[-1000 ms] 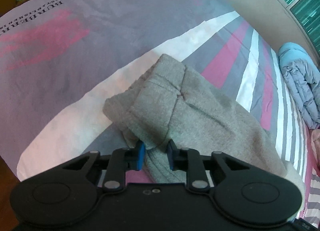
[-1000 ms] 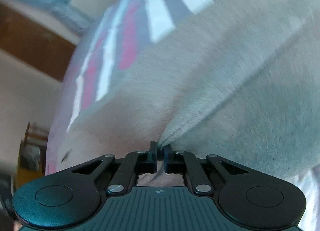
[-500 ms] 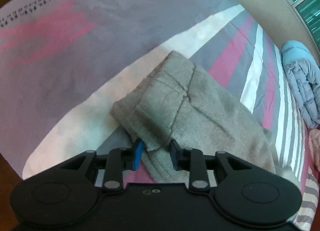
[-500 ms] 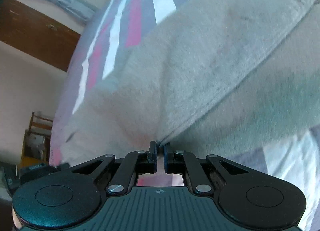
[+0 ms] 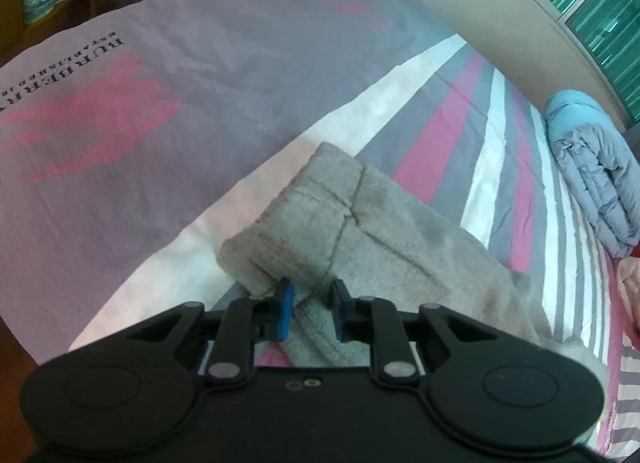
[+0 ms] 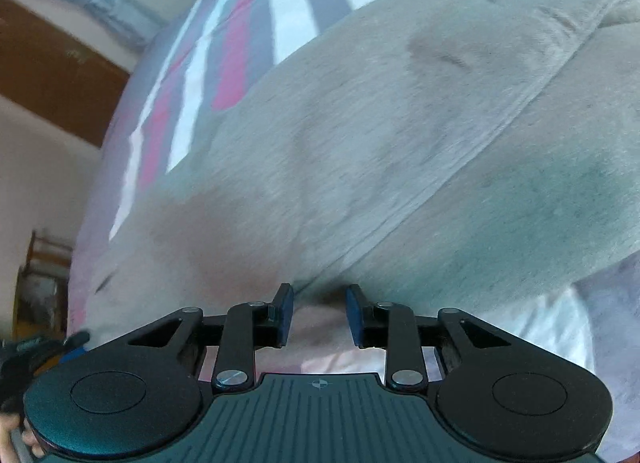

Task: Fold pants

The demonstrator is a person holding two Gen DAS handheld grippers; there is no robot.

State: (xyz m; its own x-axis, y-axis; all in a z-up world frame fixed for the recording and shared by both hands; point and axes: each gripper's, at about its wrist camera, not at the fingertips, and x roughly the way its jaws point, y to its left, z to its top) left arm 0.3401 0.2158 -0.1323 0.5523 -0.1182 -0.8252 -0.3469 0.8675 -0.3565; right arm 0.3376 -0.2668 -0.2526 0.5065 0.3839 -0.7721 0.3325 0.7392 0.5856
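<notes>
Both sets of fingers sit at the near edge of the grey pants (image 5: 384,247): my left gripper (image 5: 310,313) has just been closing and pinches a fold of the cloth, while my right gripper (image 6: 319,315) has just been opening, its fingers spread with the hem in front of them, not clamped. Beyond them the pants lie doubled over in a loose bundle on the striped bed (image 5: 440,131). Judging by that, one fold is down and the bundle needs another fold and smoothing.
</notes>
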